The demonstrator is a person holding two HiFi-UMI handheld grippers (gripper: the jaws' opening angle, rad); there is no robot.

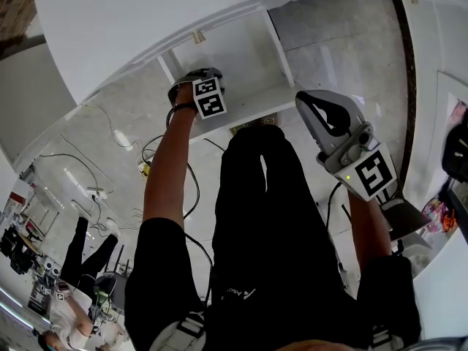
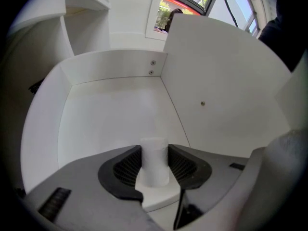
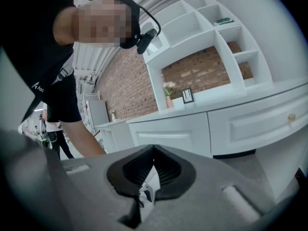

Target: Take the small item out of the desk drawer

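A small white cylinder [image 2: 155, 161] stands upright between the black pads of my left gripper [image 2: 155, 153], which is shut on it just above the bare white floor of the open desk drawer [image 2: 110, 109]. From the head view, the left gripper [image 1: 197, 86] reaches down into the drawer [image 1: 241, 64] under the white desk top [image 1: 131, 20]; the cylinder is hidden there. My right gripper [image 1: 325, 112] is held up to the right, apart from the drawer. Its pads meet in the right gripper view, so the right gripper [image 3: 154, 152] is shut on nothing.
The drawer's white walls [image 2: 115, 66] close in on the left gripper on three sides. The person's black-clothed body [image 1: 270, 225] fills the middle of the head view. Cables [image 1: 157, 159] lie on the marble floor. White cabinets [image 3: 231, 124] and a brick wall show behind the right gripper.
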